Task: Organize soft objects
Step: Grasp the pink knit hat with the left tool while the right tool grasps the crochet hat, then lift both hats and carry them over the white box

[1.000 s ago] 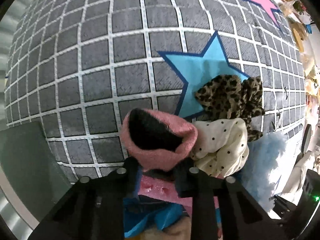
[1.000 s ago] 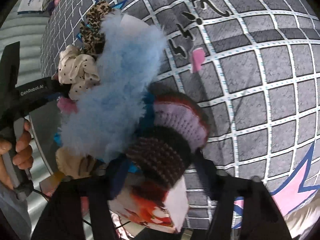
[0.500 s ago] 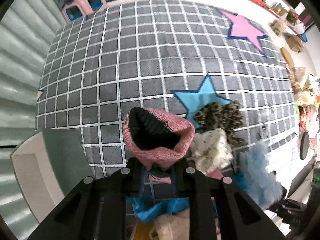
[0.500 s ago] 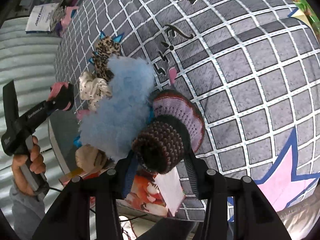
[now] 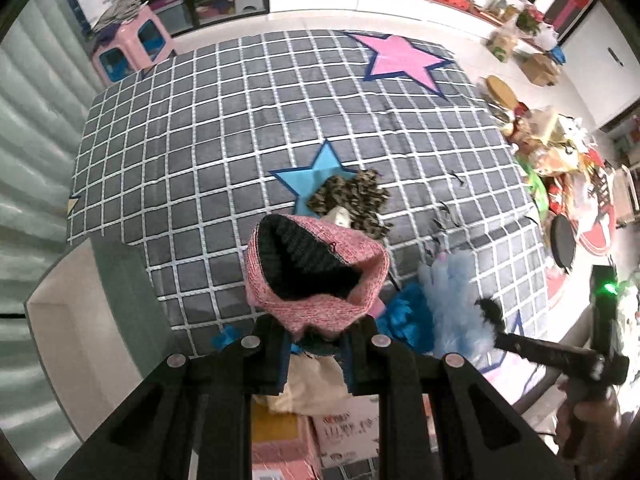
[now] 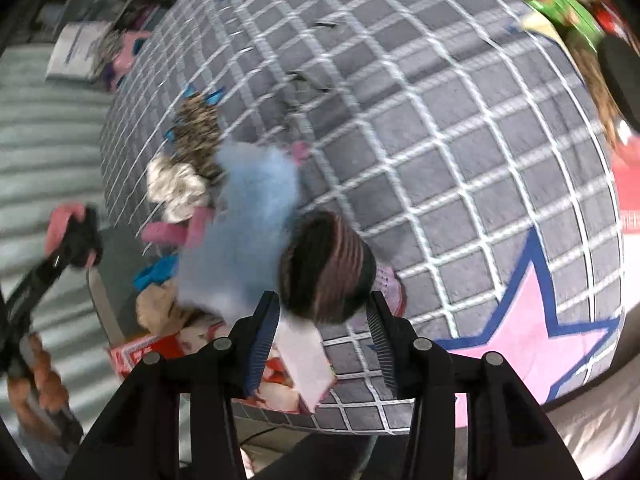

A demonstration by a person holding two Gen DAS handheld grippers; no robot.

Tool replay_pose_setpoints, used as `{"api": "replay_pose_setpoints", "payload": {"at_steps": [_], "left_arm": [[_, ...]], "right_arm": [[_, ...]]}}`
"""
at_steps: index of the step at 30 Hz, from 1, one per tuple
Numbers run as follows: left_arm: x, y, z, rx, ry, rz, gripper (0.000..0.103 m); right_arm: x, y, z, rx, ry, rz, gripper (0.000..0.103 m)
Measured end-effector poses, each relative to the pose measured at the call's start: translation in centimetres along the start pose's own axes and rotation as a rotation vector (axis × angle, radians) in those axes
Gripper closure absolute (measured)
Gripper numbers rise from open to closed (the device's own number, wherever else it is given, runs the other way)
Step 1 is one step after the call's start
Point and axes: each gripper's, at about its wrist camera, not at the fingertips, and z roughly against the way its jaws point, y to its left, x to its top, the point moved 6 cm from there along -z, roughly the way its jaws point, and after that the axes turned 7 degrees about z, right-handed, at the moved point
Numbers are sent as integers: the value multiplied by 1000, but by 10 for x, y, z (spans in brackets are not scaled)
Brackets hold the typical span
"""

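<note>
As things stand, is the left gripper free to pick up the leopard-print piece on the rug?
Probably not: the left gripper is shut on the pink knit hat, which hangs before the leopard-print piece.

A grey rug (image 5: 192, 152) with a white grid (and pink and blue star motifs) covered the pale floor (image 5: 360, 12); a pink stool (image 5: 128, 46) stood beside pale green curtains (image 5: 28, 128).

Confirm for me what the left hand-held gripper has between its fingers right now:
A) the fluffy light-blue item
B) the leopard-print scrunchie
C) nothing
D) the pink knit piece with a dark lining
D: the left hand-held gripper is shut on the pink knit piece, lifted clear of the grid-pattern mat; the leopard-print scrunchie lies on the mat.
</note>
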Motion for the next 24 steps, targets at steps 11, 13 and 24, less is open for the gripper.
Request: {"api": "replay_pose_setpoints", "payload": {"at_steps": [11, 13, 24], "left_arm": [[-14, -23, 8, -16, -3, -41, 81], [-18, -26, 9, -19, 3, -46, 81], [-34, -50, 12, -14, 18, -108, 81]], "right_arm": [[5, -42, -1, -59, -31, -181, 24], [11, -49, 0, -85, -44, -203, 24], [25, -44, -31, -164, 29, -94, 54]]}}
